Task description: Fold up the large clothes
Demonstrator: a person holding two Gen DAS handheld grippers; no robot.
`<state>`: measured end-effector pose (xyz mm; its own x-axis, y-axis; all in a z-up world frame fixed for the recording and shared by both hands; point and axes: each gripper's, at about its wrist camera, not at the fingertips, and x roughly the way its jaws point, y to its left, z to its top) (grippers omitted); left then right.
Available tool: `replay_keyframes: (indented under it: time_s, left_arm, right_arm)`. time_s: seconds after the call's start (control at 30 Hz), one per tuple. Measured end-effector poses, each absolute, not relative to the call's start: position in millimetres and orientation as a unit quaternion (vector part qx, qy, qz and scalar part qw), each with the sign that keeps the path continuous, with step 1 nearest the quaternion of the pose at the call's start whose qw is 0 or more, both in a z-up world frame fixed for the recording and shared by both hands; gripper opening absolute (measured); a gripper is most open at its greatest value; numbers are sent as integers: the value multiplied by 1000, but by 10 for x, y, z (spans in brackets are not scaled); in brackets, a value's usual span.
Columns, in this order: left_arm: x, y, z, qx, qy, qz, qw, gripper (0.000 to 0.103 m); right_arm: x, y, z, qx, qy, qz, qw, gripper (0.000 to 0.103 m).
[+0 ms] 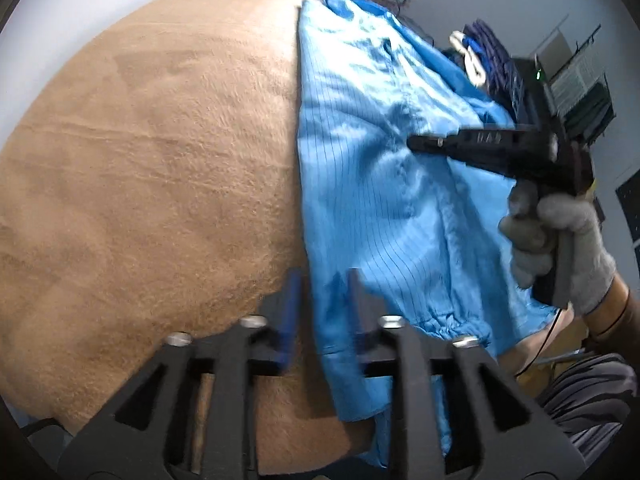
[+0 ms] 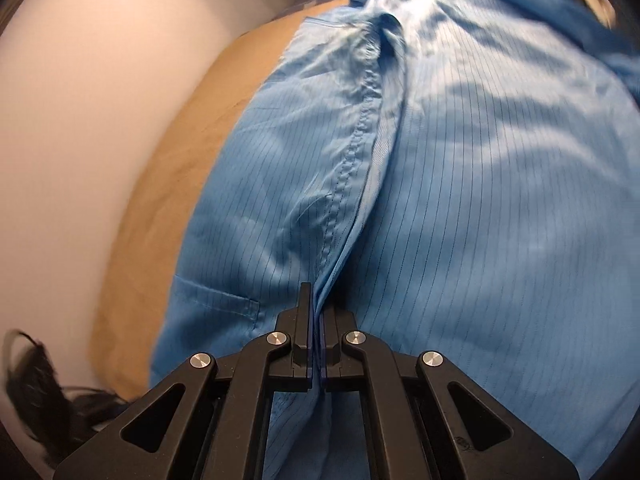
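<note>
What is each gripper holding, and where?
Right gripper: shut on the blue garment at a pinched mid-body fold. Left gripper: open, fingers straddling the garment's edge.

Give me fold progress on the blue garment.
Early stage. Done: the blue pinstriped garment lies spread on the tan blanket. In hand: the right gripper is pinching a fabric ridge by the seam; the left gripper is open, straddling the near edge. Left: no completed fold visible yet.

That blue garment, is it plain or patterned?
Patterned: the blue garment has thin dark pinstripes, clearest in the right wrist view.
</note>
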<state>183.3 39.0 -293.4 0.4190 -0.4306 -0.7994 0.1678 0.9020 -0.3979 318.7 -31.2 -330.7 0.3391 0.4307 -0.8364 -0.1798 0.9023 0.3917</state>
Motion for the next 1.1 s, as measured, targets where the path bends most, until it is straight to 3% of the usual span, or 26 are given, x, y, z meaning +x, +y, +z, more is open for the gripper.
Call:
replay_keyframes:
  time_s: [0.3,0.43,0.53,0.67,0.93,1.1]
  left_arm:
    - [1735,472,-2484,-98,451,-174,870,32]
    - [1726,547,-2129,-88,404,-171,895,32]
    - [1789,591,-1871,-86,379,-173,905,34]
    - [1914,574,-1500,-68,357,-180,914,34]
    - [2052,166,-907,-10,337,-206,919,41]
    - [1981,-280,-924,0,346,-248,905,41]
  right_arm:
    - [2785,-428,-2735,53,493,187,848,6]
    - [2430,-875,-2324,73,436,169,881,33]
    - [2219,-1222,-2110,79,412,151,895,43]
    - [2127,-1635,-1981,57,399,104,909,69]
    - [1610,-2721,-1989,119,410,5,904,70]
    - [1305,-3599,-2234,220,405,-71,885,70]
